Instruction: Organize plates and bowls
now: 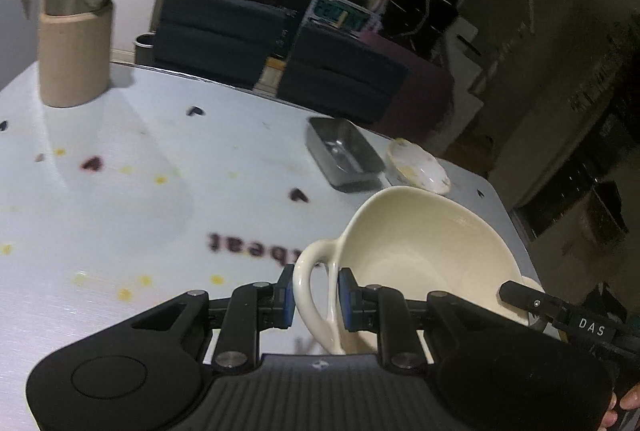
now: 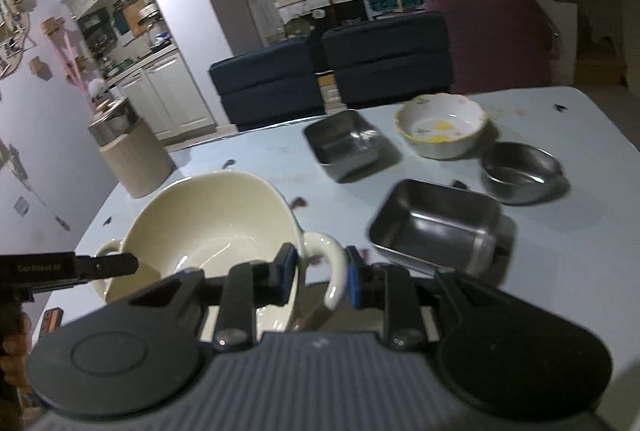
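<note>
Cream bowl [image 1: 424, 251] is hanging tilted above the pale table [image 1: 160, 211], carried by its two loop handles. Left gripper [image 1: 316, 301] is clamping one handle [image 1: 310, 295] while right gripper [image 2: 320, 277] is clamping the other [image 2: 330, 271]. Steel trays [image 2: 436, 227] [image 2: 344, 141], a steel bowl [image 2: 520, 171] and a flowered bowl [image 2: 442, 125] are sitting beyond, apart from each other.
</note>
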Demonstrator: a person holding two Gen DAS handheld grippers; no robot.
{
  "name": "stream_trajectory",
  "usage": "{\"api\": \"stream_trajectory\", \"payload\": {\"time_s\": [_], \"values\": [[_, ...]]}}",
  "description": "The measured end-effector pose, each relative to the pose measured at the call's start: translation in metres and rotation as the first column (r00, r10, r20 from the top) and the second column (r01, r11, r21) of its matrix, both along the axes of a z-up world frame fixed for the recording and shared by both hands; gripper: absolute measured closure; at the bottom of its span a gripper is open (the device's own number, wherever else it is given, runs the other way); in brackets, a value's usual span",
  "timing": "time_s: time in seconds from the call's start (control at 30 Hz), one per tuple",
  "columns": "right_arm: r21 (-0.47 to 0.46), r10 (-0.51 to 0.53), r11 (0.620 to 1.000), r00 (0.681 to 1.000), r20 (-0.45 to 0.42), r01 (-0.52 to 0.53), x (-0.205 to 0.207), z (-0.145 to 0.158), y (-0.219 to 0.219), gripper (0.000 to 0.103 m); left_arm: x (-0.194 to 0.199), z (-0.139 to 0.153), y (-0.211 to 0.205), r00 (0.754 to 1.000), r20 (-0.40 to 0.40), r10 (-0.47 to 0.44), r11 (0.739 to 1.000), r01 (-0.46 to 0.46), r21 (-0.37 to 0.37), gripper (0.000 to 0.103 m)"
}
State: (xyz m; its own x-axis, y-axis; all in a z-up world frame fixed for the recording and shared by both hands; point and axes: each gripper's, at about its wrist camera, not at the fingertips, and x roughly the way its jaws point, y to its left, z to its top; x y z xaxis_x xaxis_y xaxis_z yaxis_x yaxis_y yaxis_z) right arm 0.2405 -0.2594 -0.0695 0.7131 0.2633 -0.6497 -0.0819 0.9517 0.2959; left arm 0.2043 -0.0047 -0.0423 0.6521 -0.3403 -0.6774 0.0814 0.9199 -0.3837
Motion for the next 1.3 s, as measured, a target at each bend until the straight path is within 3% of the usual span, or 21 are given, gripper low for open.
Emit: {"api": "stream_trajectory", "payload": {"time_s": [0.33, 0.5, 0.87, 1.3], "values": [[-0.017, -0.066, 0.998, 0.997, -0.043, 0.065, -0.008, -0.014, -0.038, 0.072, 0.008, -0.019, -0.040, 0.997, -0.024, -0.073, 0.997, 0.073, 0.002, 0.080], [-0.046, -0.077, 0.996, 0.994, -0.076, 0.073, -0.009, -0.024, -0.046, 0.072, 0.012, -0.040, -0.044, 0.994, -0.069, -0.081, 0.996, 0.079, -0.037, 0.080], [-0.151, -0.059, 0.988, 0.987, -0.149, 0.037, -0.007, -0.040, -0.034, 0.072, 0.014, -0.079, -0.043, 0.989, -0.113, -0.097, 0.995, 0.095, -0.019, 0.076], [-0.219, -0.066, 0.976, 0.979, -0.191, 0.023, -0.001, -0.049, -0.028, 0.072, 0.022, -0.098, -0.049, 0.981, -0.163, -0.104, 0.995, 0.103, -0.014, 0.073]]}}
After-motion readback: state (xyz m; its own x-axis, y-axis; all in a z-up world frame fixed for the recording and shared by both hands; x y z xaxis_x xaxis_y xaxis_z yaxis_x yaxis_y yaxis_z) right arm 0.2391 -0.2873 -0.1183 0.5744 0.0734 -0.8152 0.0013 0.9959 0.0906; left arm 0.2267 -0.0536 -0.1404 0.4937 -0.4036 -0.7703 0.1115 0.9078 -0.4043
